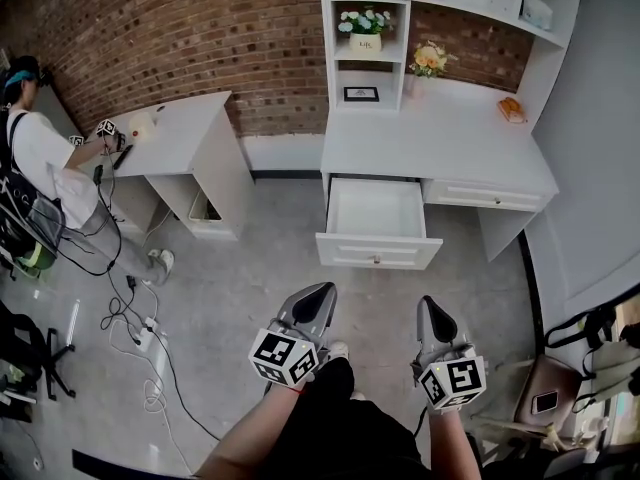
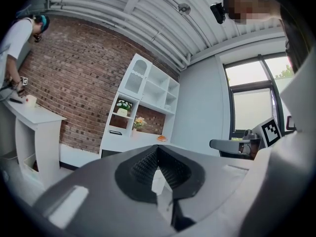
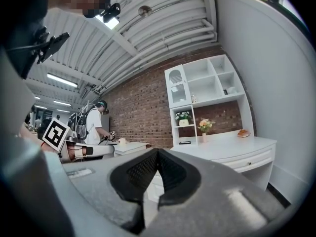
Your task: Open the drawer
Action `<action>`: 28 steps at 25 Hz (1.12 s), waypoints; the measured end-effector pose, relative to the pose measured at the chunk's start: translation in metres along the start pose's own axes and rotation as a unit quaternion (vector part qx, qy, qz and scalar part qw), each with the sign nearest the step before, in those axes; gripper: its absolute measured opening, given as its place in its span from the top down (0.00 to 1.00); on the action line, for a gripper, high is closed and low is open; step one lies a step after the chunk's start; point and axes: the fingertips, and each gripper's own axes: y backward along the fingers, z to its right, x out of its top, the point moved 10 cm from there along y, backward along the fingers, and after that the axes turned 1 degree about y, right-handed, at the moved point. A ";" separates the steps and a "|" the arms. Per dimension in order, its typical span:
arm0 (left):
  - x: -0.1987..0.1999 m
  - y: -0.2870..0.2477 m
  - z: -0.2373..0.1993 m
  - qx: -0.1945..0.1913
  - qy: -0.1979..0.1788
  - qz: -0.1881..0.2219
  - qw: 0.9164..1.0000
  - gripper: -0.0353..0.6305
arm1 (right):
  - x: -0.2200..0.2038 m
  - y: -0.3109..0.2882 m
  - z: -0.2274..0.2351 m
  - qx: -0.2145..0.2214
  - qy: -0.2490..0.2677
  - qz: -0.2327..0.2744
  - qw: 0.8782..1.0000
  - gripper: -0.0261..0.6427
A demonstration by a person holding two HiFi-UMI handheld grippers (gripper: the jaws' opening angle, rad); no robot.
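The white desk (image 1: pixel 440 143) stands against the brick wall. Its left drawer (image 1: pixel 378 213) is pulled well out, and the white inside shows nothing in it. A small knob sits on the drawer front (image 1: pixel 378 251). My left gripper (image 1: pixel 322 290) and right gripper (image 1: pixel 430 306) hover side by side over the floor, well short of the drawer and touching nothing. In the left gripper view the left gripper (image 2: pixel 157 149) has its jaws together with nothing held. The right gripper (image 3: pixel 158 152) looks the same in its own view, aimed level toward the desk (image 3: pixel 232 149).
A second drawer (image 1: pixel 487 197) on the desk's right is closed. Shelves with flowers (image 1: pixel 366 20) rise above. At the left a person (image 1: pixel 35 168) works at another white desk (image 1: pixel 185 128). Cables (image 1: pixel 140 318) trail on the floor. Bags and a chair (image 1: pixel 590 348) crowd the right.
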 end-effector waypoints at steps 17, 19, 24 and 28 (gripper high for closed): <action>0.005 0.017 0.008 0.015 -0.008 0.025 1.000 0.94 | 0.005 0.019 -0.013 0.005 0.009 0.010 1.000 0.96; 0.004 0.019 0.009 0.016 -0.008 0.026 1.000 0.94 | 0.005 0.020 -0.014 0.007 0.010 0.009 1.000 0.96; 0.005 0.022 0.008 0.016 -0.009 0.026 0.999 0.94 | 0.000 0.018 -0.017 0.012 0.005 0.007 1.000 0.96; 0.004 0.025 0.006 0.017 -0.009 0.026 0.999 0.94 | 0.000 0.019 -0.020 0.014 0.002 0.006 1.000 0.96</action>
